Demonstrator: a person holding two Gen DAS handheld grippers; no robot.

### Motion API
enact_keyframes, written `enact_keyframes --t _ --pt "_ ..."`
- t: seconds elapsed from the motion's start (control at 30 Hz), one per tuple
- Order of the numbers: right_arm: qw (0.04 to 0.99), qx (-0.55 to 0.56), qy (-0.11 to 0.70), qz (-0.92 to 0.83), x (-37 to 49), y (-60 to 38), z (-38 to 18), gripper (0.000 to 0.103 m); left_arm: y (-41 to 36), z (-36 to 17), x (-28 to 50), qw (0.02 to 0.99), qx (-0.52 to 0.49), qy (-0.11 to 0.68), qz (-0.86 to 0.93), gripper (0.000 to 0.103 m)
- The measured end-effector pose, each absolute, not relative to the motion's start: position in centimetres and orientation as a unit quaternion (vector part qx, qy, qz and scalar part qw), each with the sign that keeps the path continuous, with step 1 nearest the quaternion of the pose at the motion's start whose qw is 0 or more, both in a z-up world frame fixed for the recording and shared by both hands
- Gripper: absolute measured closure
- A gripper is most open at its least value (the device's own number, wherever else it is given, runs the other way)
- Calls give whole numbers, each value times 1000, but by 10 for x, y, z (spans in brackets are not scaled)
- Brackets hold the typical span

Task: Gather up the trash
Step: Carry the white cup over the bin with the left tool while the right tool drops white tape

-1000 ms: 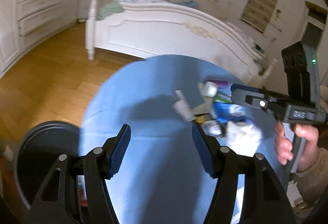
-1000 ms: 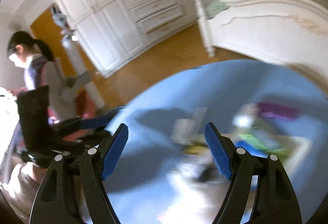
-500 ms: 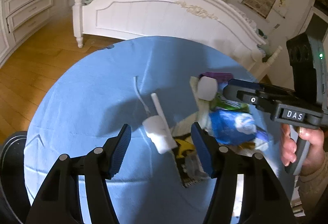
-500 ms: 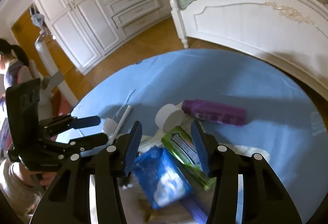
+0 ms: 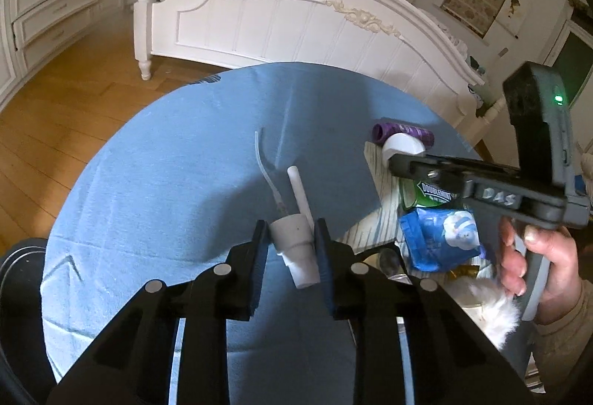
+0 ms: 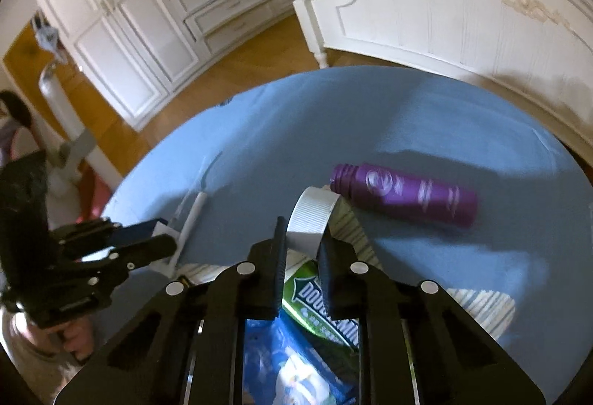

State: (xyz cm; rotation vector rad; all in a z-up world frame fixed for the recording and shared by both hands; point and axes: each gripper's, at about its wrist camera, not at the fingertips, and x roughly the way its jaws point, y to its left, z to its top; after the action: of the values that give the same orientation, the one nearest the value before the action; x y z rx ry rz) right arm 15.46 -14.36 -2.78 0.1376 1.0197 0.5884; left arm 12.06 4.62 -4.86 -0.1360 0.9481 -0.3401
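Jaws of the left gripper (image 5: pixel 291 245) are closing on a white plastic pump head (image 5: pixel 294 244), pads pressing its stepped, tapered body; its straight nozzle and thin curved tube (image 5: pixel 267 171) lie just ahead on the cloth. Jaws of the right gripper (image 6: pixel 303 245) are closing on a ribbed white cap (image 6: pixel 311 221), gripped at its sides. Just beyond and right of them lies a smooth purple bottle (image 6: pixel 406 193) with a threaded neck. Below them sit a glossy green gum packet (image 6: pixel 320 297) and a crinkled blue wrapper (image 5: pixel 439 238). Ahead, the round worktop (image 5: pixel 166 182), under soft blue cloth, stays open to its curved edge.
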Motion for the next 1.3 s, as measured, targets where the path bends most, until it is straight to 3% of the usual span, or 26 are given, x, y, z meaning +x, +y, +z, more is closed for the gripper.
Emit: enact_keyframes --t 0.37,0.77,1.3 --pt "810 186 444 335 128 -167 12 86 83 -10 76 900 -104 391 -161 77" --pt "784 106 448 417 78 -42 47 86 180 -7 12 921 -137 356 -82 77" --pt "723 1 500 476 31 151 11 86 294 -48 -48 915 -195 353 13 77"
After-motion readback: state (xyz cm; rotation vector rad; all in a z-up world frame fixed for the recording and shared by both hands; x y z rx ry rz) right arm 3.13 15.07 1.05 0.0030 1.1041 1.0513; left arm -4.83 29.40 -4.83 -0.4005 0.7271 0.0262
